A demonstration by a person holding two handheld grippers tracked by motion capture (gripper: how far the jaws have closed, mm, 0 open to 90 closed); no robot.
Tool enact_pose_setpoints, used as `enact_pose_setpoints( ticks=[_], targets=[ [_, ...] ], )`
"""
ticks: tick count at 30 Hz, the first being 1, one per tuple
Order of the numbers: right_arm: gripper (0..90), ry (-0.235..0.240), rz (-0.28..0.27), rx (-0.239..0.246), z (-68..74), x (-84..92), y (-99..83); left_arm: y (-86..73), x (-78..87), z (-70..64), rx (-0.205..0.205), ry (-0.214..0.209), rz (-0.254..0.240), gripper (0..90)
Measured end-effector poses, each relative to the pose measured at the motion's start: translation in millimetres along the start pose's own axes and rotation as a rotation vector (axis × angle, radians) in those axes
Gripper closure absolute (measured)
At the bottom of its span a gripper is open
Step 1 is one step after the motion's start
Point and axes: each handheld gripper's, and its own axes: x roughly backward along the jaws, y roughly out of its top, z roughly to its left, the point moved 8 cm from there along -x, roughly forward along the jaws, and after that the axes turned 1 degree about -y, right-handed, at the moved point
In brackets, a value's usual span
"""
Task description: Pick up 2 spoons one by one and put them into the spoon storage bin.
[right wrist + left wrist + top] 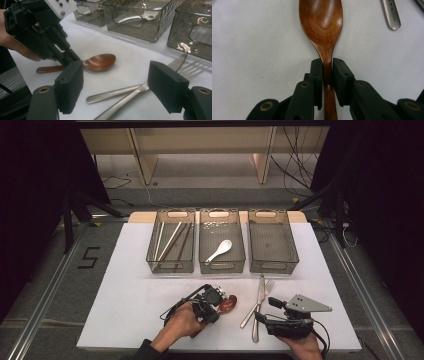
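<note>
L gripper on wooden spoon neck; spoon's long axis runs straight out along the jaws.

L gripper jaws nearly together, pads pinching wooden spoon at the neck, just behind the bowl; handle passes back betw. the jaws, bowl sticks out ahead, hollow side up. Spoon lies flat on white table, front-centre, bowl toward the knife & fork. R gripper jaws wide apart, nothing betw. them, hanging near the knife & fork handles, spoon farther off to its left. L hand clearly the nearer one. Middle bin, w/ white spoon inside, sits beyond the wooden spoon. Judgement: next is lift, then carry fwd; grip near bowl so the long handle may droop.
</note>
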Motion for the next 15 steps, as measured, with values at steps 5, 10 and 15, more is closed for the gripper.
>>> enact_pose_setpoints(
  ticks=[5,10,15],
  targets=[
    [29.8,-0.001,0.0,-0.001,-0.3,0.1,-0.1,-0.1,0.1,1.2,0.007,-0.011,-0.004,79.9],
    [29.8,0.0,0.001,-0.001,-0.3,-0.1,-0.2,-0.3,0.3,2.2,0.01,-0.024,-0.009,80.6],
    [29.8,-0.001,0.001,-0.002,-0.6,-0.1,-0.2,-0.2,0.3,3.0,0.014,-0.035,-0.02,80.9]
  ],
)
